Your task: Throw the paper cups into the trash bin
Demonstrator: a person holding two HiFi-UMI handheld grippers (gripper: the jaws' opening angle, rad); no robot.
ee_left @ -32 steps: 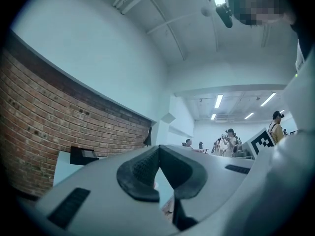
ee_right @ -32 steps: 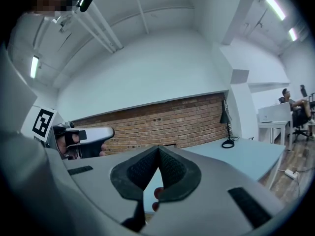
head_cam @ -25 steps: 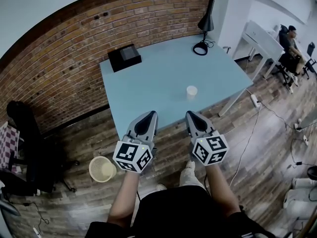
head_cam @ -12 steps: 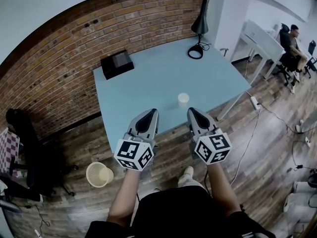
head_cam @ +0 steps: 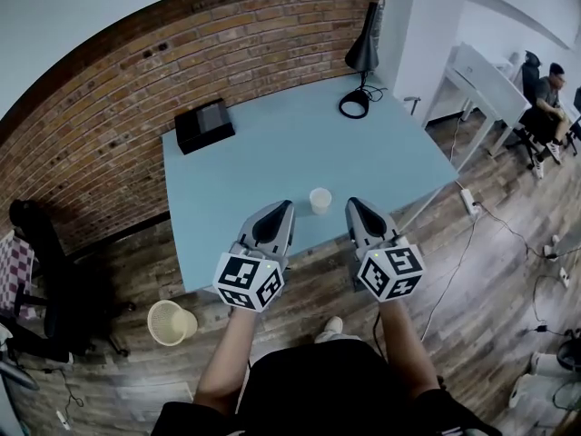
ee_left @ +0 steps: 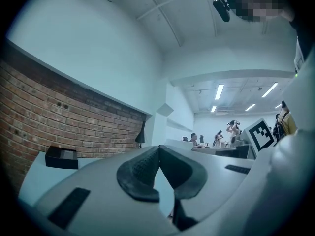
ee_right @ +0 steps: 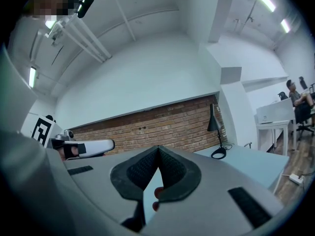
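Cup: one paper cup (head_cam: 320,200) stands upright on the pale blue bench (head_cam: 272,157), near the front edge. It sits between the tips of the two grippers and just ahead of them, touching neither.
Left gripper (head_cam: 282,207): fingers pressed together with nothing between them, held level over the bench's front edge.
Right gripper (head_cam: 352,204): fingers likewise pressed together and empty, just right of the cup.
Trash bin (head_cam: 171,322): on the wooden floor off the bench's near left corner, well apart from the cup.
Handling: likely very light and thin-walled, so easy to crush and easy to tip with a nudge. Whether it is empty cannot be made out from above.
Where to hold: probably across the side wall about mid-height, or by pinching the rim with one finger inside. The fingers must spread first, then squeeze gently.
Risk: fingers arriving pressed together would knock it over.
Also on bench: a black box (head_cam: 203,124) and a desk lamp (head_cam: 359,54), both far back.
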